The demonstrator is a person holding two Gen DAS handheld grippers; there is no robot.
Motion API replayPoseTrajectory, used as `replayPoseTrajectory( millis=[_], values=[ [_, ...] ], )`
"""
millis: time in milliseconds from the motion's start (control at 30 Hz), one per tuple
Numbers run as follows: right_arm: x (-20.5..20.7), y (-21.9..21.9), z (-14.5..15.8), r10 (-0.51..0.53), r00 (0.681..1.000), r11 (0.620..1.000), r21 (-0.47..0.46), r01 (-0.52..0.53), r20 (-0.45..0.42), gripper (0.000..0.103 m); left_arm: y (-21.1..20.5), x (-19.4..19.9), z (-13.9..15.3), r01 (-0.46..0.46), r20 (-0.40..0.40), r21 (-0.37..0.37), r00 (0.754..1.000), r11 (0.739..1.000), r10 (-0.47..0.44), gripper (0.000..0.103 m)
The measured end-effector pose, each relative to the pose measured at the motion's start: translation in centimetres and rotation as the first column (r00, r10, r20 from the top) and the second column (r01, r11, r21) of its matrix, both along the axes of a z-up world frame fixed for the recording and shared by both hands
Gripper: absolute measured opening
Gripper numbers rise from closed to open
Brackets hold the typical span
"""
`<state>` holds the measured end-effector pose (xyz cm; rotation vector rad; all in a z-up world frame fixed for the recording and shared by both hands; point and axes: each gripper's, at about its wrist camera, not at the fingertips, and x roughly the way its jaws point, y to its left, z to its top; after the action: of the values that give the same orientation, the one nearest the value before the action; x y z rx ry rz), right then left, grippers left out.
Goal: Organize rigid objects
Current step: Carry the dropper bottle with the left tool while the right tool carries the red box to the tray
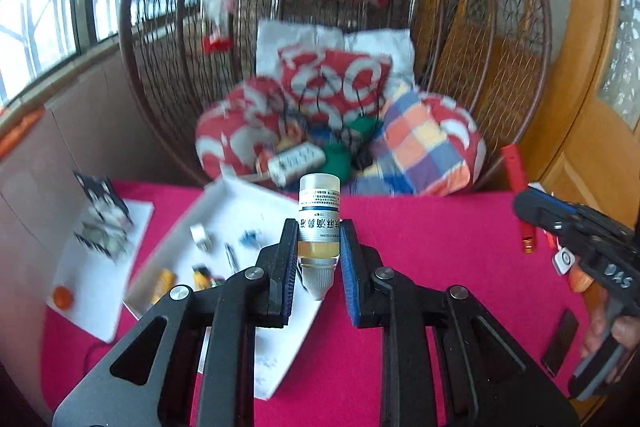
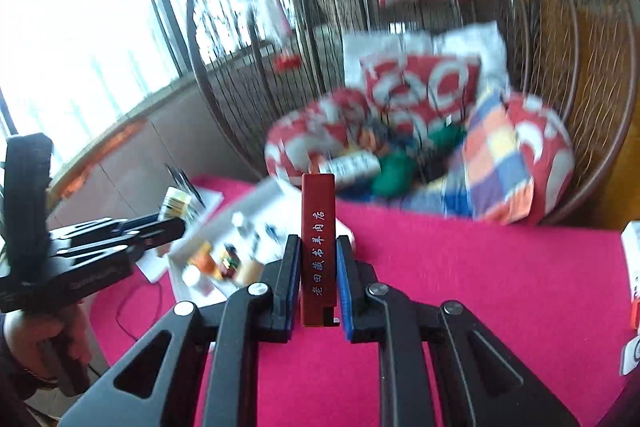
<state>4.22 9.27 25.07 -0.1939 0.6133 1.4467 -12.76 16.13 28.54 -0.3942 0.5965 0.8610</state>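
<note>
Left wrist view, from left to right: a window [image 1: 36, 7]; a white sheet [image 1: 96, 267] on the pink-covered counter [image 1: 440, 247], carrying a small orange ball [image 1: 63, 297] and a blurred black-and-white item; a shallow white tray [image 1: 248, 203] holding several small objects too blurred to name; the left gripper [image 1: 319, 243], its jaws clenched on a small dropper bottle [image 1: 319, 223] with a white printed label and amber liquid, the nozzle end toward the camera and the base away, held clear of the counter; behind it, a wicker hanging chair [image 1: 480, 67] filled with red-and-white and chequered cushions; at the right edge, the right gripper [image 1: 532, 203], with a flat black slab [image 1: 560, 341] lying on the counter below it. Right wrist view, from left to right: the left gripper [image 2: 176, 223], carried by a hand [image 2: 36, 343] and grasping the bottle [image 2: 174, 205]; the tray [image 2: 188, 251]; the right gripper [image 2: 319, 259], its jaws clenched on a slim dark-red rectangular lighter [image 2: 318, 247] bearing a column of white characters, upright above the counter [image 2: 480, 287]; a white-and-orange box [image 2: 634, 275] at the far right edge.
</note>
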Motion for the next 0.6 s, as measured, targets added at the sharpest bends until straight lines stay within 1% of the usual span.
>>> replayPoseTrajectory(
  millis=[67, 167, 233, 300, 433, 600],
  values=[
    [-0.6, -1.6, 3.0, -0.024, 1.000, 0.996, 0.089, 0.024, 0.005, 0.015, -0.2, -1.2, 2.5, 0.002, 0.026, 0.064, 1.000, 0.998, -0.004, 0.020],
    [-1.4, -3.4, 6.4, -0.051, 0.999, 0.980, 0.193, 0.049, 0.009, 0.015, -0.5, -2.8, 5.4, -0.003, 0.055, 0.136, 0.998, 0.991, -0.005, 0.020],
    [-2.3, -4.3, 8.5, -0.079, 0.996, 0.966, 0.250, 0.066, 0.044, 0.015, -0.4, -3.9, 6.8, -0.009, 0.077, 0.166, 0.997, 0.986, -0.004, 0.020],
    [-3.0, -4.9, 9.9, -0.103, 0.993, 0.954, 0.288, 0.081, 0.064, 0.015, -0.5, -4.8, 7.6, -0.015, 0.090, 0.192, 0.996, 0.981, -0.002, 0.020],
    [-4.2, -5.2, 11.6, -0.121, 0.989, 0.941, 0.325, 0.089, 0.080, 0.015, 0.2, -6.6, 8.5, -0.027, 0.121, 0.204, 0.993, 0.979, 0.002, 0.020],
    [-6.0, -4.9, 12.1, -0.124, 0.987, 0.938, 0.337, 0.084, 0.099, 0.015, 1.1, -8.1, 8.6, -0.025, 0.134, 0.199, 0.991, 0.980, -0.002, 0.020]
  ],
)
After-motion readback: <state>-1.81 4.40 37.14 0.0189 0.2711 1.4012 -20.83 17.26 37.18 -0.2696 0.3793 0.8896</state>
